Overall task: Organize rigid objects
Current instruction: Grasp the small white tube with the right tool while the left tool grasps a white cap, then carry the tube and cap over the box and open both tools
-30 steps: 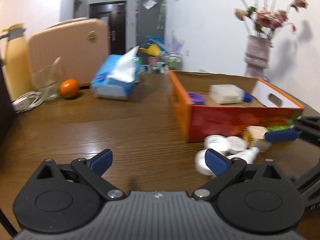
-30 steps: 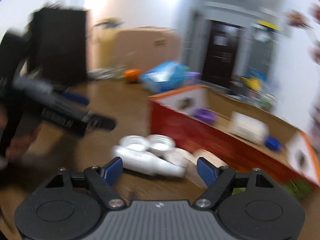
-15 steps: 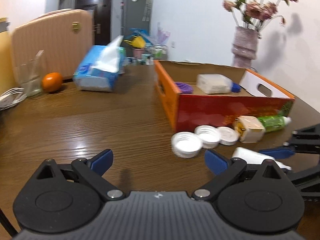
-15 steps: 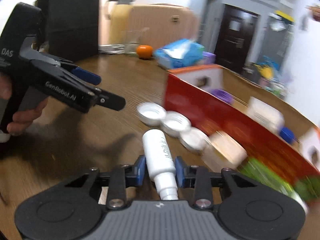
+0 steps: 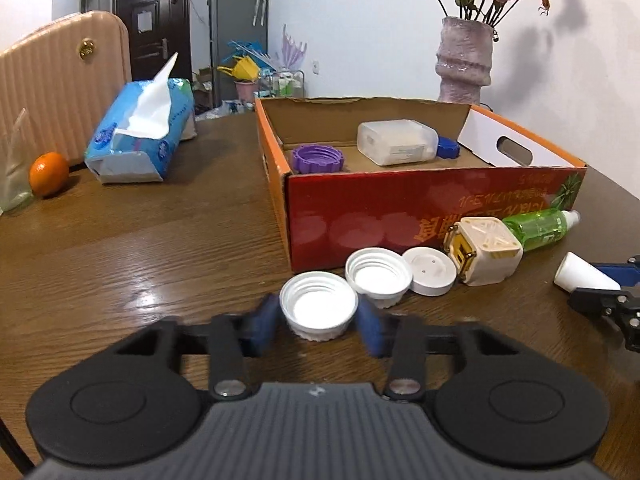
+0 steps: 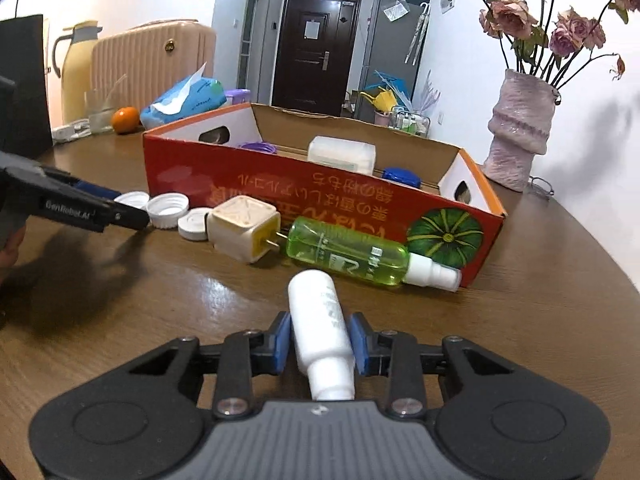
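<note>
Left claw (image 5: 319, 322) has just been closing, now pinching the nearest white cap (image 5: 319, 311) on the desk (image 5: 160, 248), in front of the red box (image 5: 420, 216). Right claw (image 6: 320, 342) is gripping a white bottle (image 6: 322, 330), cap end toward the camera, just short of the green bottle (image 6: 348, 255) lying against the box.

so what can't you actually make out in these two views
- Left wrist view: the left gripper pads are motion-blurred beside the white cap, so contact is unclear.
- Left wrist view: the white bottle is cut off by the right gripper.
- Right wrist view: the purple lid is mostly hidden by the box wall.
</note>
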Demonstrator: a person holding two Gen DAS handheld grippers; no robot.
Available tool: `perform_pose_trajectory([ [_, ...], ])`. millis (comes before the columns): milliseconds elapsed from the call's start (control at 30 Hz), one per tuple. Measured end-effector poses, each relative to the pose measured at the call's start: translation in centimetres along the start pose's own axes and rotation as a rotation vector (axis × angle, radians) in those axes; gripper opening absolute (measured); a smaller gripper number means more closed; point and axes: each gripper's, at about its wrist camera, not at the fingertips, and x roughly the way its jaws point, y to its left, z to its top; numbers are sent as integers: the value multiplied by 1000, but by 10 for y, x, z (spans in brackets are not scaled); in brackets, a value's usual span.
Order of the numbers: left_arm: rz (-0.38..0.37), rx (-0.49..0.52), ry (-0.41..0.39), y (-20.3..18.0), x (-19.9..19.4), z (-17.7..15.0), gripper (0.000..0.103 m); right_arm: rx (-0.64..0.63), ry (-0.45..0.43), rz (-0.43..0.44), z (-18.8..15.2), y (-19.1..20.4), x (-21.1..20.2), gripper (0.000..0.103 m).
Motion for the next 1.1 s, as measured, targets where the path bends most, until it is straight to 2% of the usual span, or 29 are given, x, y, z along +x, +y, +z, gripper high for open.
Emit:
perform_pose_trajectory([
  [167,12,-40,-2,-5,-15,-10,41,17,2,-18,5,3,5,27],
  [367,29,-74,-46,-32,-69,-36,41,92,-22,-40,-8,-3,-24,27],
  [533,-4,-88,-86,-58,-118,-51,41,111,-77,-39,-15,-2,-64,27],
  [833,-2,-36,-201,-98,-198,-60,41,129,-229,-19,-32,4,-153,27],
  [1100,6,-7,-256,-126,-243,-73,41,188,-284,-9,-65,-2,-204,27],
])
